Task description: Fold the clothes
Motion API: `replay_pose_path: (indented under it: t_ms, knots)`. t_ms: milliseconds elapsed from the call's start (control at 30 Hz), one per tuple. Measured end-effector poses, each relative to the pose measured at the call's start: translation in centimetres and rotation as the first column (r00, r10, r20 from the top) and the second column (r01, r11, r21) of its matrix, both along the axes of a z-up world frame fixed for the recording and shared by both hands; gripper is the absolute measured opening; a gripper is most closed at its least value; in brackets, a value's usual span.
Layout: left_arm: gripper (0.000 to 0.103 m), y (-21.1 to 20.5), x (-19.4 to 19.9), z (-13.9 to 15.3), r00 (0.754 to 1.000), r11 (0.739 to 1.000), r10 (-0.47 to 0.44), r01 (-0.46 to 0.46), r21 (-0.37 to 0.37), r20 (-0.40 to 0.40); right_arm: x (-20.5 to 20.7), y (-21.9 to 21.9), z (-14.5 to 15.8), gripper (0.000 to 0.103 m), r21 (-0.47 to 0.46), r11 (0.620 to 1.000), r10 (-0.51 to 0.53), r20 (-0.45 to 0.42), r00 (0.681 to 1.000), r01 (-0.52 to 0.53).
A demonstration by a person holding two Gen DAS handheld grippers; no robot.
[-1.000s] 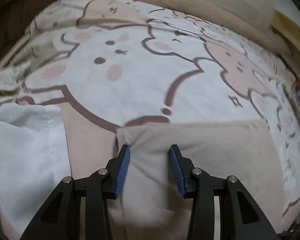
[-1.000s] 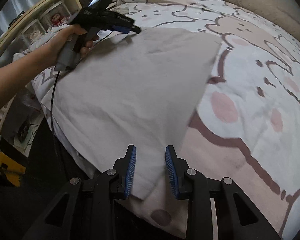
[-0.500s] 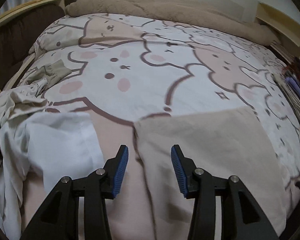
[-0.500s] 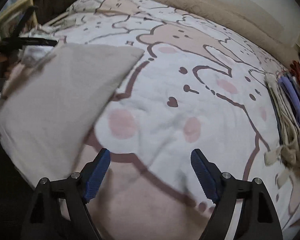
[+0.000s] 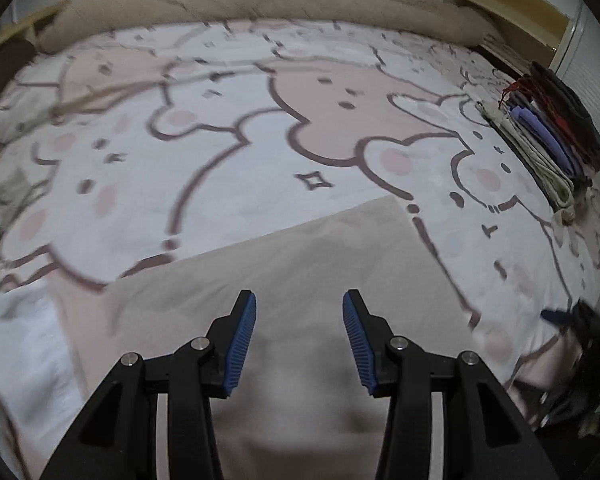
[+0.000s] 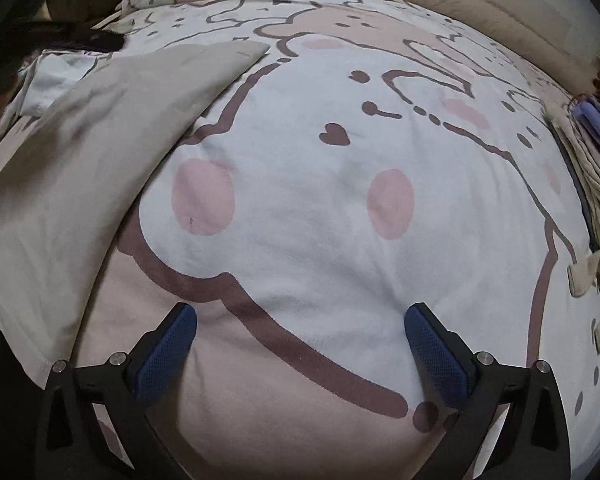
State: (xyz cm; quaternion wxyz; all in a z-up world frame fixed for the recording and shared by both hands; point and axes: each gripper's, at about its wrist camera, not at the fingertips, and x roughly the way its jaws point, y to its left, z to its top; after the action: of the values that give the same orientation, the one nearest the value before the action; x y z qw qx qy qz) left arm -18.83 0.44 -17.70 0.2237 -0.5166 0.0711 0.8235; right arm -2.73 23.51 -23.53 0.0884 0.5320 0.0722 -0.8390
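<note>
In the left wrist view the far half of the bedspread [image 5: 228, 128] was smeared by motion blur, so its small printed marks could not be read. A white garment [image 5: 16, 344] was cut off by the left edge, and its shape could not be told. The near part of the beige cloth [image 5: 300, 264] was hidden behind the left tongs [image 5: 299, 334]. A dark blurred object [image 5: 576, 320] at the right edge could not be identified. In the right wrist view the stack of folded clothes [image 6: 592, 148] was cut off by the right edge, and a dark shape [image 6: 80, 38] at the upper left was too dim to be identified.
</note>
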Motion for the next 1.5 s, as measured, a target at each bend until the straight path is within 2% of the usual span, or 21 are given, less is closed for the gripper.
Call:
replay_pose_path:
  t_ms: [167,400,500,567,633,733,800,833,900,933,1000,1100,1167,1300,1367,1433,1467,1500]
  knots:
    - [0.045,2.5,-3.3,-3.6,0.992,1.0,0.024,-0.024,-0.003,0.127,0.9,-0.2,0.0,0.103,0.002,1.0,-0.025,-0.036,0.999,0.026]
    - [0.045,3.4,-6.5,-4.1,0.996,0.998,0.066,-0.066,-0.001,0.061,0.7,-0.4,-0.2,0.103,-0.014,1.0,-0.026,-0.039,0.999,0.026]
    - [0.045,2.2,-6.1,-2.8,0.996,0.996,0.073,-0.075,0.04,0.05,0.6,-0.4,-0.2,0.103,-0.03,0.999,-0.028,-0.038,0.999,0.027]
    - [0.045,1.2,-4.7,-1.2,0.998,0.997,0.057,-0.058,0.049,0.018,1.0,-0.6,0.0,0.103,-0.019,1.0,-0.022,-0.05,0.998,0.021]
    - [0.045,-0.1,-1.2,0.9,0.998,1.0,0.001,-0.001,0.011,-0.067,1.0,-0.9,0.5,0.103,0.002,1.0,-0.007,-0.065,0.998,0.007]
    - [0.045,-2.1,5.1,3.4,0.979,0.996,-0.08,0.071,-0.054,-0.185,2.5,-1.7,2.1,0.098,0.046,0.998,0.044,-0.154,0.987,-0.037]
    - [0.045,-3.7,9.4,4.3,0.961,0.992,-0.113,0.094,-0.084,-0.253,4.4,-3.2,3.4,0.098,0.159,0.976,0.181,-0.228,0.957,-0.147]
    - [0.045,-4.5,11.9,4.7,0.947,0.989,-0.131,0.105,-0.104,-0.293,5.4,-4.0,4.0,0.098,0.219,0.955,0.252,-0.259,0.932,-0.197]
    - [0.045,-5.2,15.8,4.9,0.917,0.981,-0.168,0.119,-0.154,-0.361,7.5,-5.6,4.1,0.098,0.394,0.869,0.43,-0.306,0.849,-0.299]
    - [0.045,-5.2,17.1,4.5,0.911,0.978,-0.18,0.126,-0.165,-0.37,8.5,-6.4,4.1,0.098,0.479,0.811,0.517,-0.315,0.796,-0.336]
    - [0.045,-5.1,19.6,3.9,0.899,0.972,-0.203,0.139,-0.187,-0.388,10.7,-8.0,4.1,0.098,0.64,0.667,0.677,-0.304,0.671,-0.383]
    - [0.045,-5.0,23.4,2.9,0.878,0.963,-0.239,0.158,-0.22,-0.414,12.5,-9.1,2.2,0.098,0.773,0.463,0.834,-0.214,0.509,-0.433]
    - [0.045,-4.8,25.2,2.0,0.877,0.957,-0.256,0.172,-0.232,-0.407,13.2,-9.4,0.8,0.098,0.83,0.352,0.895,-0.164,0.414,-0.432]
    - [0.045,-4.4,26.2,0.5,0.893,0.96,-0.245,0.168,-0.226,-0.377,14.3,-9.5,-1.3,0.098,0.892,0.199,0.963,-0.102,0.248,-0.406]
    - [0.045,-4.2,26.5,0.2,0.899,0.964,-0.23,0.157,-0.216,-0.373,14.7,-9.4,-1.7,0.098,0.907,0.151,0.982,-0.093,0.161,-0.394]
    - [0.045,-3.9,26.4,-0.1,0.905,0.967,-0.219,0.151,-0.205,-0.366,15.0,-9.4,-1.9,0.098,0.912,0.12,0.992,-0.09,0.093,-0.391]
    - [0.045,-3.7,26.2,-0.3,0.907,0.968,-0.216,0.15,-0.202,-0.36,15.3,-9.4,-2.0,0.098,0.915,0.099,0.995,-0.087,0.049,-0.39]
    - [0.045,-3.4,26.1,-0.6,0.909,0.966,-0.22,0.152,-0.211,-0.353,15.3,-9.6,-2.2,0.098,0.918,0.086,0.996,-0.083,0.025,-0.388]
